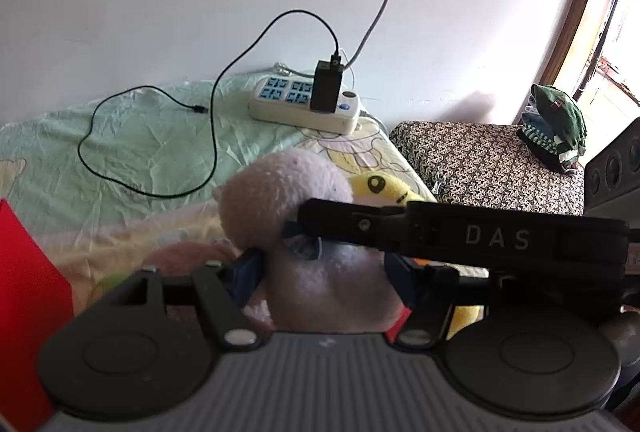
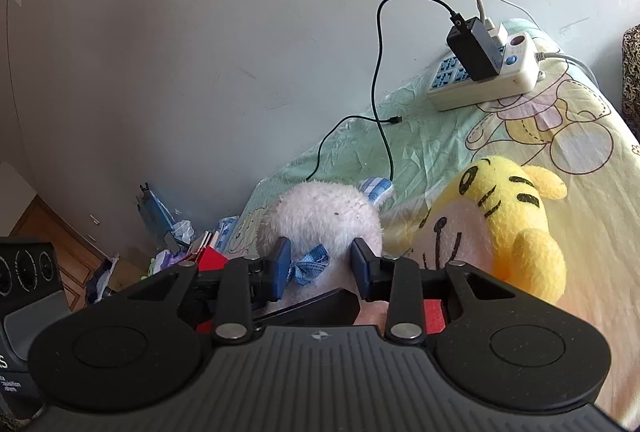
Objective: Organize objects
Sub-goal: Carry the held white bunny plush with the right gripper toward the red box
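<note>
A white plush toy (image 1: 304, 232) with a blue bow stands on the bed. My left gripper (image 1: 324, 276) is closed on its body, blue pads pressing both sides. My right gripper (image 2: 320, 264) is closed on the same white plush toy (image 2: 320, 216) at the neck, around the blue bow (image 2: 310, 268). In the left wrist view the right gripper's black arm (image 1: 460, 232) crosses in front of the toy. A yellow plush toy (image 2: 508, 224) lies on the bed just right of the white one and shows behind it in the left wrist view (image 1: 384, 186).
A white power strip (image 1: 304, 104) with a black charger and a looping black cable (image 1: 160, 152) lies on the bed sheet by the wall. A red box (image 1: 28, 292) stands at the left. A patterned surface (image 1: 488, 168) with folded clothes (image 1: 556, 124) is to the right. Clutter (image 2: 176, 236) lies on the floor beside the bed.
</note>
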Tool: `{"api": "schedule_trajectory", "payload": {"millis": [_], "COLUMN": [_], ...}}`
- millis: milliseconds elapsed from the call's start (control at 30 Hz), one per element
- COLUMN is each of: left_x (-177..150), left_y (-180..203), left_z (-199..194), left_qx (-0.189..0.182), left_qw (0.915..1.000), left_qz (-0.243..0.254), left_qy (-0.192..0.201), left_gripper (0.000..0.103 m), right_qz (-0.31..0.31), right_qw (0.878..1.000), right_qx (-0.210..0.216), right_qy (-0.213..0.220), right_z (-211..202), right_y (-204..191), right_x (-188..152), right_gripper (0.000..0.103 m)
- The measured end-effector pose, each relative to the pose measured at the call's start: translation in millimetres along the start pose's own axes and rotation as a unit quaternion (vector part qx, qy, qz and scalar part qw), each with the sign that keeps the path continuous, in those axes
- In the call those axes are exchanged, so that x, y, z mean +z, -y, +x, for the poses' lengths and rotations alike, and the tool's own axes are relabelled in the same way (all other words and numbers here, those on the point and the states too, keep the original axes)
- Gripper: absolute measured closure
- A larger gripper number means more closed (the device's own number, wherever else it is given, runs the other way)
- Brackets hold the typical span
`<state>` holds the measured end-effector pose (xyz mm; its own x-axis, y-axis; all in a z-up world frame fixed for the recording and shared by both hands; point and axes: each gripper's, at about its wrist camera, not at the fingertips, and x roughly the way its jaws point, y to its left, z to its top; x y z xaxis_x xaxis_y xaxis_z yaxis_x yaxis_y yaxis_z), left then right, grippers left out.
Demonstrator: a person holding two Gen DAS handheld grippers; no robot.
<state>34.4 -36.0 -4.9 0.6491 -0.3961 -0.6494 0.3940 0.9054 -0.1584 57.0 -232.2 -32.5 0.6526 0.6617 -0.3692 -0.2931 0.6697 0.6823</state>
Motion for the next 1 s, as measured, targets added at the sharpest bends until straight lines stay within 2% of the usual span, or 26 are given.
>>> {"api": "schedule_trajectory", "payload": {"millis": [200, 600, 767, 1000], "left_x": [-7.5, -45.9, -61.6, -77.3], "left_y": [13.4, 25.9, 23.6, 2.6], "left_z": [-29.9, -81.3, -101.4, -132.9], "left_qx": [0.006, 0.006, 0.019, 0.059], "left_qw": [0.9996, 0.9999, 0.9997, 0.9974], "left_qz": [0.012, 0.002, -0.006, -0.029], "left_qy": [0.023, 0.015, 0.016, 0.03], "left_gripper": [0.036, 0.036, 0.036, 0.036], "right_qz": [-0.009, -0.024, -0.029, -0.052], "right_qw": [1.0, 1.0, 0.999, 0.996], "right_qx": [-0.001, 0.001, 0.02, 0.053], "right_qy": [0.004, -0.012, -0.024, -0.05], "right_z": [-18.5, -43.4, -39.8, -14.9], "right_y": [-16.8, -47.1, -59.7, -91.8], "right_x": [-9.6, -48.8, -64.0, -81.5], "right_gripper": [0.067, 0.067, 0.067, 0.067]}}
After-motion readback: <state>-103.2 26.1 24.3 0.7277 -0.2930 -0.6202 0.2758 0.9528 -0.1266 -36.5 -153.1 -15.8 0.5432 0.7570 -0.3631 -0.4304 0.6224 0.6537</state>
